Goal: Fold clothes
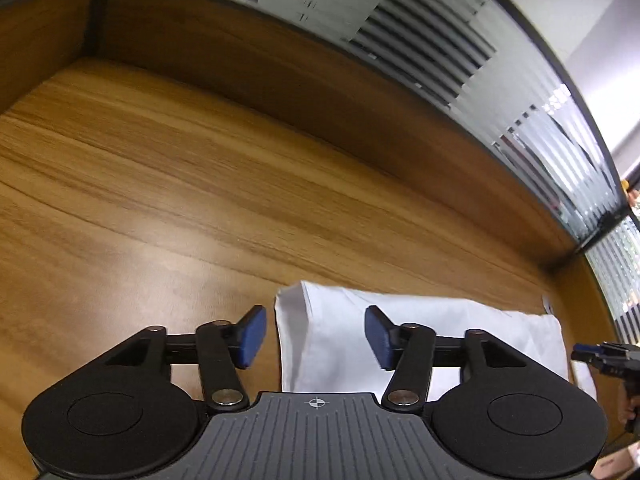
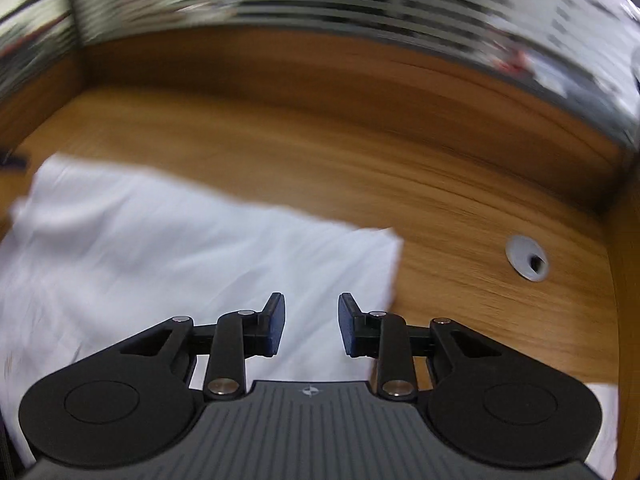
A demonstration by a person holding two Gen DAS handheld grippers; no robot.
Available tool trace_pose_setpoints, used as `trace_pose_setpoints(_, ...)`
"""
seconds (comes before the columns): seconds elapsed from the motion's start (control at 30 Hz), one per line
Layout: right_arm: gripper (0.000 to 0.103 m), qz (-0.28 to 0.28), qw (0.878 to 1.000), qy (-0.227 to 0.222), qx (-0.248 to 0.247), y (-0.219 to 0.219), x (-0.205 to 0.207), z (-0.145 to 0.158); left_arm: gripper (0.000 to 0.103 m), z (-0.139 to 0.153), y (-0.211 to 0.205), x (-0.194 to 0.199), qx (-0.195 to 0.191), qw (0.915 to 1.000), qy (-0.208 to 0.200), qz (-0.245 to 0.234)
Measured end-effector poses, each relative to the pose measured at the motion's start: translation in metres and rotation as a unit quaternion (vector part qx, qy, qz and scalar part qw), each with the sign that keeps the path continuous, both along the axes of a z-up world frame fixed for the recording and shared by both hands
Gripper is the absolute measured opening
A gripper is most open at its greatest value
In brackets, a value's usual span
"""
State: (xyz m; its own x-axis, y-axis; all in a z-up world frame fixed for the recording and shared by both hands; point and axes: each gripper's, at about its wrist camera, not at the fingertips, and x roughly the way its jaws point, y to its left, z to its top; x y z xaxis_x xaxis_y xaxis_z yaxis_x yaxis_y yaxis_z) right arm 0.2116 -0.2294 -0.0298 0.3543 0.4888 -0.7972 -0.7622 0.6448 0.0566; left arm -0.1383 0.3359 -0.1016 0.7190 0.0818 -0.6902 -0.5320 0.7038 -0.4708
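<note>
- Left wrist view: the left gripper (image 1: 315,336) is held wide apart and empty over the left edge of the white cloth garment (image 1: 436,332), laid flat on the brown wooden desk (image 1: 200,184).
- Right wrist view: the right gripper (image 2: 311,326) is spread, empty, above the garment's right corner; whether folding is underway or finished cannot be judged.

White garment (image 2: 180,256), folded into a flat rectangle, lying on wood

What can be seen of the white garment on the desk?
The white garment is plain thin cloth, lightly creased, already folded into a rough rectangle with layered edges at its left end. It lies flat on the wooden desk, near a grey cable grommet. Both grippers hang over it with jaws open; neither visibly grips it. No collar or sleeves show.
</note>
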Motion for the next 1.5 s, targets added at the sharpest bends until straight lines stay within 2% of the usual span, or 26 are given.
trace_pose_setpoints(0.1,0.037,-0.063,0.998,0.024,0.005,0.006,0.034,-0.006,0.059,-0.014,0.006,0.016,-0.021,0.9997,0.009,-0.004)
trace_pose_setpoints(0.17,0.045,-0.098,0.994,0.041,0.028,0.004,0.052,-0.013,0.059,-0.018,0.006,0.024,-0.028,0.9995,0.008,-0.011)
trace_pose_setpoints(0.3,0.044,-0.130,0.987,0.084,0.033,0.008,0.070,-0.030,0.058,-0.026,0.007,0.042,-0.042,0.9988,0.007,-0.024)
trace_pose_setpoints(0.33,0.043,-0.138,0.985,0.095,0.034,0.009,0.074,-0.035,0.052,-0.028,0.007,0.046,-0.046,0.9986,0.006,-0.027)
trace_pose_setpoints(0.37,0.040,-0.146,0.983,0.106,0.035,0.010,0.079,-0.039,0.041,-0.029,0.007,0.050,-0.047,0.9984,0.006,-0.031)
trace_pose_setpoints(0.4,0.038,-0.154,0.981,0.116,0.036,0.011,0.083,-0.043,0.019,-0.029,0.006,0.053,-0.046,0.9983,0.006,-0.035)
trace_pose_setpoints(0.43,0.026,-0.161,0.978,0.127,0.039,0.011,0.086,-0.047,0.010,-0.028,0.005,0.055,-0.041,0.9985,0.004,-0.035)
trace_pose_setpoints(0.47,0.009,-0.165,0.975,0.137,0.051,0.009,0.087,-0.047,0.006,-0.024,0.005,0.055,-0.033,0.9990,-0.002,-0.031)
trace_pose_setpoints(0.6,0.007,-0.174,0.972,0.137,0.077,0.006,0.090,-0.045,0.003,-0.007,0.018,0.065,-0.017,0.9992,-0.035,-0.012)
trace_pose_setpoints(0.77,0.007,-0.185,0.970,0.122,0.104,0.005,0.096,-0.041,0.004,-0.012,0.024,0.097,0.009,0.9995,-0.007,-0.028)
trace_pose_setpoints(0.83,0.007,-0.189,0.968,0.117,0.113,0.005,0.098,-0.040,0.004,-0.021,0.026,0.105,0.005,0.9998,0.005,-0.020)
trace_pose_setpoints(0.93,0.007,-0.196,0.968,0.118,0.107,0.008,0.102,-0.055,0.004,-0.036,0.027,0.114,-0.006,0.9998,0.018,-0.005)
trace_pose_setpoints(1.0,0.007,-0.192,0.970,0.111,0.101,0.011,0.101,-0.062,0.005,-0.043,0.027,0.119,-0.009,0.9996,0.026,-0.001)
trace_pose_setpoints(1.07,0.008,-0.181,0.976,0.091,0.078,0.015,0.097,-0.062,0.006,-0.037,0.023,0.121,-0.001,0.9996,0.026,-0.006)
trace_pose_setpoints(1.13,0.021,-0.165,0.983,0.059,0.046,0.020,0.091,-0.056,0.006,-0.025,0.018,0.121,0.012,0.9996,0.021,-0.011)
trace_pose_setpoints(1.2,0.027,-0.146,0.989,0.012,0.021,0.023,0.081,-0.038,0.009,-0.011,0.011,0.119,0.033,0.9991,0.019,-0.019)
trace_pose_setpoints(1.27,0.032,-0.122,0.992,-0.031,0.007,0.029,0.067,-0.021,0.021,-0.001,0.004,0.117,0.048,0.9987,0.013,-0.016)
trace_pose_setpoints(1.33,0.033,-0.093,0.994,-0.053,-0.005,0.034,0.053,-0.013,0.069,0.006,0.000,0.112,0.065,0.9978,0.007,0.007)
trace_pose_setpoints(1.37,0.033,-0.077,0.995,-0.060,-0.012,0.038,0.046,-0.011,0.071,0.007,0.000,0.109,0.071,0.9973,0.005,0.016)
trace_pose_setpoints(1.4,0.033,-0.064,0.995,-0.067,-0.022,0.041,0.040,-0.011,0.065,0.007,0.001,0.108,0.070,0.9973,0.006,0.021)
trace_pose_setpoints(1.43,0.033,-0.064,0.995,-0.065,-0.026,0.041,0.039,-0.013,0.061,0.006,0.002,0.107,0.063,0.9976,0.011,0.025)
trace_pose_setpoints(1.5,0.033,-0.065,0.995,-0.063,-0.035,0.039,0.035,-0.018,0.061,0.002,-0.002,0.105,0.049,0.9982,0.023,0.026)
